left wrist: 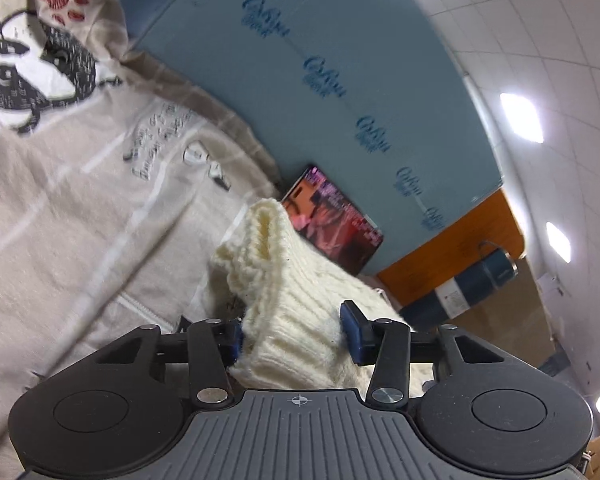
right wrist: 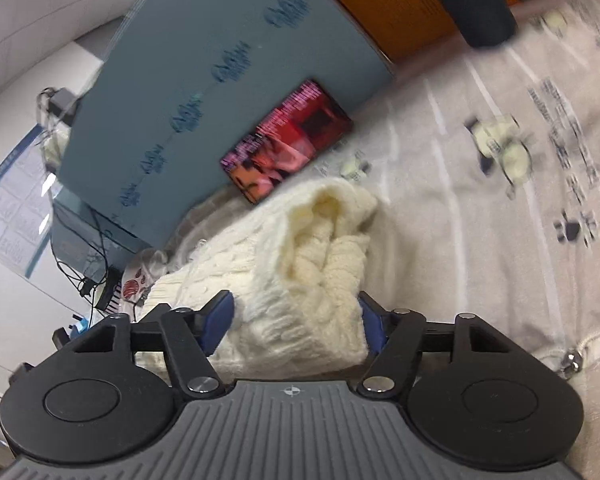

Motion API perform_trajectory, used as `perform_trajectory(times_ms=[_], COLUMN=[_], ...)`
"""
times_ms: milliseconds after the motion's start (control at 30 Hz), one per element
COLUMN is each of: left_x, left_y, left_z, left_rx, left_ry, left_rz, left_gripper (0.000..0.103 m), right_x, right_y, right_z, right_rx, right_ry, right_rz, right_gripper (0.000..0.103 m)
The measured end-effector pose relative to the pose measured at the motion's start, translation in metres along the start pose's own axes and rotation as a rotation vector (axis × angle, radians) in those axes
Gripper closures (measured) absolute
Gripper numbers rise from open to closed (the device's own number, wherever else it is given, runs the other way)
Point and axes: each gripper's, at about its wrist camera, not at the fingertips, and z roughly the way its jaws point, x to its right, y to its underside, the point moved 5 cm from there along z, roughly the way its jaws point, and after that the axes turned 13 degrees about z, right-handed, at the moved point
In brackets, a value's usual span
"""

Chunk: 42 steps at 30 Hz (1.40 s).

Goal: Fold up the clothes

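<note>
Chunky ribbed cream knit sweater (left wrist: 296, 312) lies on a soft matt printed cloth (left wrist: 80, 200).

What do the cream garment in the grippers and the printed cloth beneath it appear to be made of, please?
The cream sweater looks like chunky knitted wool or acrylic yarn: raised ribs and cable stitches, matte and fuzzy. The printed bedspread seems a soft woven or brushed fabric, probably cotton: flat, matte, with pale stripes and dog prints. Motion blur leaves its weave uncertain.

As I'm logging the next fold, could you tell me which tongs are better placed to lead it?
Neither clearly: the left tongs and right tongs each clamp bunched cream knit sweater. The right view shows more of it ahead, a slight edge.
</note>
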Motion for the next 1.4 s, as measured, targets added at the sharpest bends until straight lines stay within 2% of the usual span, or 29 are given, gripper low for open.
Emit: perform_trajectory(times_ms=[200,400,600,700,767,900,1000,1100,1233,1267,1333,1400], left_x=[-0.011,-0.035,-0.080,-0.115,-0.140,-0.184,-0.204,-0.220,-0.226,-0.226,-0.224,-0.224], left_y=[-0.033,-0.083,-0.126,-0.135,-0.136,-0.140,-0.147,-0.148,-0.147,-0.146,-0.144,-0.141], left_z=[-0.040,-0.082,-0.097,-0.097,-0.098,-0.097,-0.099,-0.094,-0.084,-0.082,-0.076,-0.070], left_rx=[0.109,0.273,0.415,0.453,0.459,0.454,0.492,0.494,0.444,0.426,0.384,0.336], left_ry=[-0.014,-0.089,-0.170,-0.173,-0.179,-0.262,-0.314,-0.337,-0.409,-0.433,-0.486,-0.556], left_rz=[0.039,0.074,-0.006,-0.053,-0.104,-0.179,-0.166,-0.176,-0.134,-0.115,-0.072,-0.028], left_gripper=[0.060,0.060,0.065,0.065,0.065,0.065,0.066,0.066,0.064,0.060,0.055,0.045], right_x=[-0.040,-0.105,-0.168,-0.187,-0.197,-0.214,-0.221,-0.222,-0.211,-0.208,-0.204,-0.201], right_y=[0.014,0.030,0.043,0.050,0.055,0.069,0.081,0.090,0.096,0.096,0.098,0.100], right_z=[0.009,0.047,0.103,0.133,0.153,0.199,0.230,0.252,0.272,0.275,0.280,0.285], right_rx=[-0.013,-0.025,-0.028,-0.029,-0.030,-0.056,-0.064,-0.030,-0.068,-0.083,-0.103,-0.119], right_ry=[-0.096,-0.177,-0.217,-0.222,-0.226,-0.244,-0.292,-0.312,-0.256,-0.237,-0.172,-0.111], right_rz=[0.015,-0.042,-0.107,-0.152,-0.195,-0.260,-0.289,-0.363,-0.398,-0.404,-0.436,-0.455], right_gripper=[0.044,0.044,0.044,0.044,0.044,0.044,0.044,0.044,0.043,0.041,0.031,0.020])
